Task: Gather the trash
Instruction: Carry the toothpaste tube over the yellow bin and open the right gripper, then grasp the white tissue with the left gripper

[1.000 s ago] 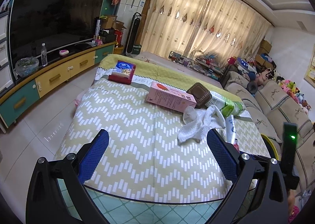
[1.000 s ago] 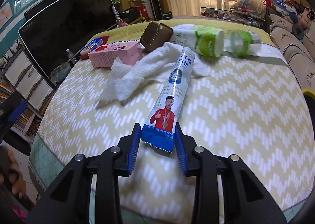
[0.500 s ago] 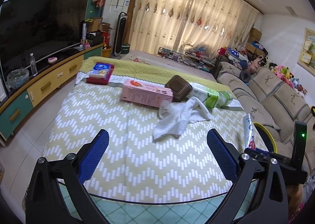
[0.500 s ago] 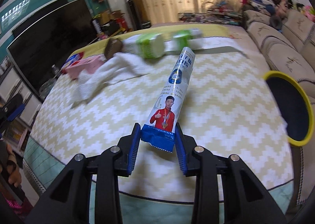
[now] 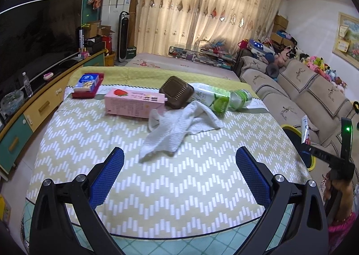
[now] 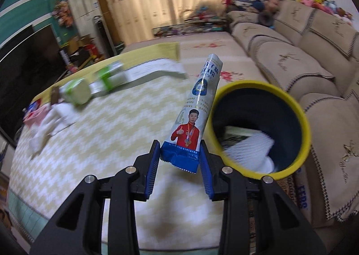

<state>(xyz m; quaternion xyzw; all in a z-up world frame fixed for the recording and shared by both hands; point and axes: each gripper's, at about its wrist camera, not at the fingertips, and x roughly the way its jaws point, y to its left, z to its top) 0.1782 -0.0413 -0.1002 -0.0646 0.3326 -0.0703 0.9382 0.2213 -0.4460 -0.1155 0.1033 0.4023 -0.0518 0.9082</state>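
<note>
My right gripper [image 6: 180,160] is shut on a long white and blue packet [image 6: 197,107] with a man in red printed on it, held up beside the yellow-rimmed trash bin [image 6: 289,98] at the table's right edge. The bin holds white paper. My left gripper [image 5: 179,169] is open and empty above the near part of the table. Ahead of it lie a crumpled white towel [image 5: 177,127], a pink carton [image 5: 134,102], a brown box [image 5: 177,94], a green and white bottle [image 5: 215,98] and a red and blue box [image 5: 87,84]. The packet [image 5: 305,129] also shows at the right of the left view.
The table [image 5: 112,143] wears a yellow-and-white zigzag cloth. A beige sofa [image 6: 303,57] runs along the right, close behind the bin. A TV [image 5: 33,35] and a low cabinet [image 5: 33,107] stand on the left. Curtains hang at the back.
My right gripper has carried the packet off the table to the right, up to the bin. My left gripper has stayed open, and its view has swung slightly right.
</note>
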